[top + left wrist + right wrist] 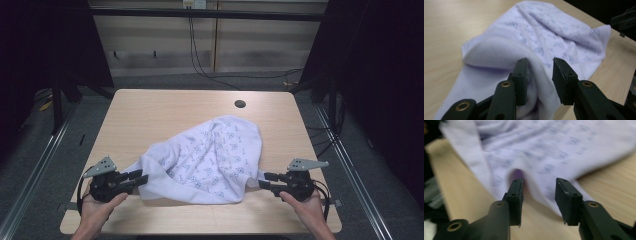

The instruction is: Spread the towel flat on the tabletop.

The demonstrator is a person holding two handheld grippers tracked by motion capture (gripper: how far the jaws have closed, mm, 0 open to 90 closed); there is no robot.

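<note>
My left gripper (pixel 141 177) stands parted with a fold of the towel (pixel 210 160) loose between its jaws, and my right gripper (pixel 265 180) gapes at the towel's other near corner, cloth just ahead of its pads. The towel lies bunched near the front edge of the tabletop (pixel 150 112), a pale wood surface with a cable hole, dark curtains around. It is white with small blue figures and a ribbed hem.

No words, brand names or numbers can be read anywhere here. The only marks are small blue printed figures scattered over the pale cloth (pixel 207 160) lying toward the near edge of the table (pixel 150 110) (too small and soft in outline to read as letters or signs). The grippers carry no legible label either.
</note>
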